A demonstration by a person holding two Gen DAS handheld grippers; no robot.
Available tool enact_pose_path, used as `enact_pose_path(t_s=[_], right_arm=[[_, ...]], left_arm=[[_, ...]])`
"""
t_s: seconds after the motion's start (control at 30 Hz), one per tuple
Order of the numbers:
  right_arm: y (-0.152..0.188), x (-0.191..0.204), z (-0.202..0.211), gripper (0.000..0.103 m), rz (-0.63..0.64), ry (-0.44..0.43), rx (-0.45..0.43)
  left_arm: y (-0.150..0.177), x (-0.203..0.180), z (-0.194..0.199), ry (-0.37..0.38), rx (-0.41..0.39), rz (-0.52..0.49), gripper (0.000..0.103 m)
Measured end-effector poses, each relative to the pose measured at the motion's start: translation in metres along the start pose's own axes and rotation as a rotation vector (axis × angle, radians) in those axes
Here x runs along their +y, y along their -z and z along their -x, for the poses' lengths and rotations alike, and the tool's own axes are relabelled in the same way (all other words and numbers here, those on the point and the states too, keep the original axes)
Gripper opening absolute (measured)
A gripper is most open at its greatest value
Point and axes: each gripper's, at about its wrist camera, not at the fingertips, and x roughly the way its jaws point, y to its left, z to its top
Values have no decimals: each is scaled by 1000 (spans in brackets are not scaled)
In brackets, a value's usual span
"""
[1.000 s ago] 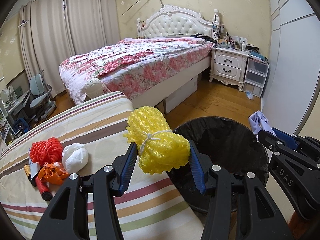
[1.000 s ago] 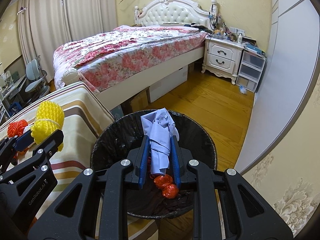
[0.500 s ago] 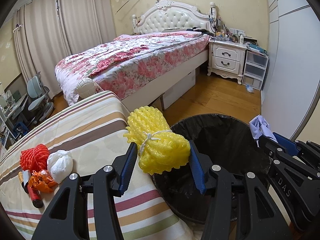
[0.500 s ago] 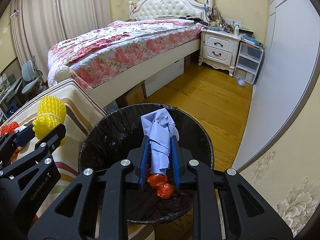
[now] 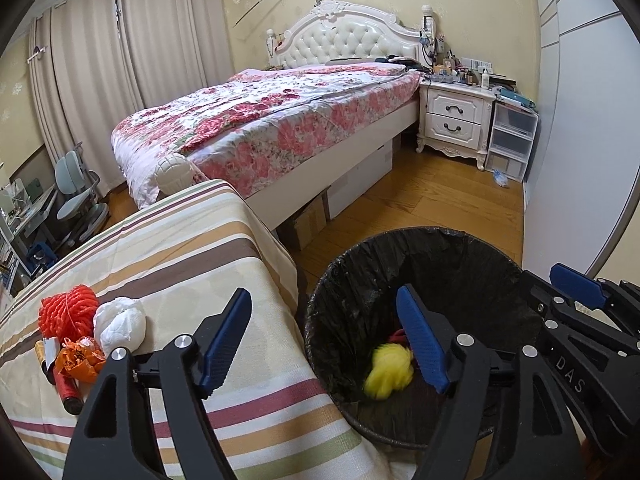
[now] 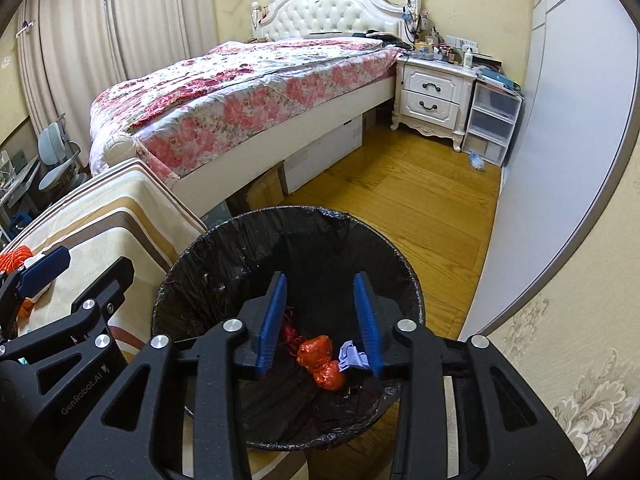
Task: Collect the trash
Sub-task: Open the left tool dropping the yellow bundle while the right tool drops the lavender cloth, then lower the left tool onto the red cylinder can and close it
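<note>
My left gripper [image 5: 323, 294] hangs over the near rim of the black-lined bin [image 5: 404, 236], its jaws opening with nothing between them. A yellow foam net [image 5: 388, 372], blurred, is dropping inside the bin. Over the same bin [image 6: 280, 216] my right gripper [image 6: 320, 280] also has its jaws opening, and they are empty. A lilac crumpled cloth [image 6: 352, 360] lies below, beside the right pad, next to orange-red wrappers [image 6: 320, 364]. On the striped table [image 5: 180, 248] lie a red foam net [image 5: 68, 312], a white wad [image 5: 120, 324], an orange wrapper [image 5: 78, 360] and a red tube [image 5: 66, 388].
The bin stands on the wooden floor [image 6: 400, 200] against the table's right corner. A floral bed [image 5: 280, 120] fills the room behind, with a white nightstand [image 5: 456, 120] and plastic drawers [image 5: 512, 140] by the grey wardrobe wall [image 5: 580, 140].
The left jaws have spread and let go of the yellow foam net, which falls into the bin. The right jaws have parted and the lilac cloth has dropped to the bin's bottom.
</note>
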Motion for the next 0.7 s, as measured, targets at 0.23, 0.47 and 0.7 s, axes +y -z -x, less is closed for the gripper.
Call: enact_pose_path(t_s=[0.23, 0.47, 0.7], right_arm=[[2, 4, 5, 48, 3, -4, 1], [12, 26, 16, 53, 18, -39, 10], [26, 64, 26, 55, 61, -106, 31]], left_arm=[[5, 15, 16, -18, -8, 19, 74], [21, 45, 34, -68, -1, 49, 74], [46, 92, 53, -140, 13, 102, 74]])
